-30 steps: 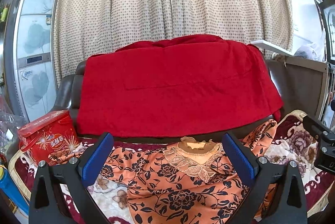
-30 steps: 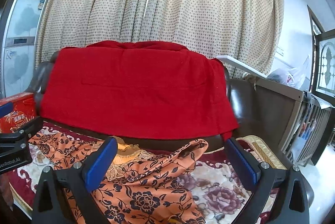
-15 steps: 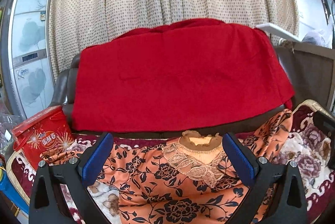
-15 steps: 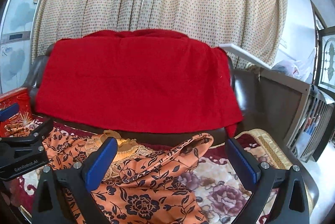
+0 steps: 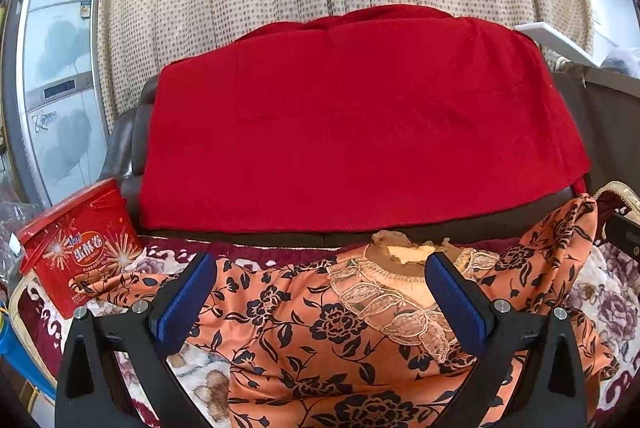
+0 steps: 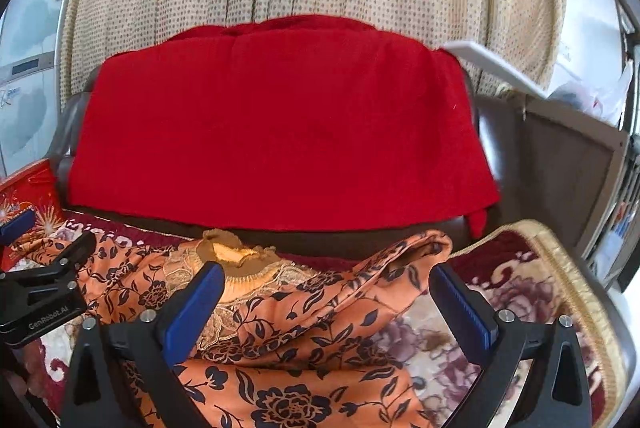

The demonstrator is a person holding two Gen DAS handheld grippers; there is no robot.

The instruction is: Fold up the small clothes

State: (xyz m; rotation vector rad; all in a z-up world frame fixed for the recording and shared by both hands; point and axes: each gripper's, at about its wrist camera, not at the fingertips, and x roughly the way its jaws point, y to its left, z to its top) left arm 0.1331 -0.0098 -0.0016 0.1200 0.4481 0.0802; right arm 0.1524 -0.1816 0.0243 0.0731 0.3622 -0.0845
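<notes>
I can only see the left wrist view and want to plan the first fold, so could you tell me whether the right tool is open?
Observer: Yes, the right tool is open, jaws wide apart and gripping nothing.
Operator: Thank you. What lies in front of it?
Observer: The sleeve of the top lies bunched between its fingers, with the cuff toward the sofa back.
Operator: Is there room to the right of that cuff?
Observer: Yes, bare floral mat runs from the cuff out to a gold-trimmed edge.
</notes>
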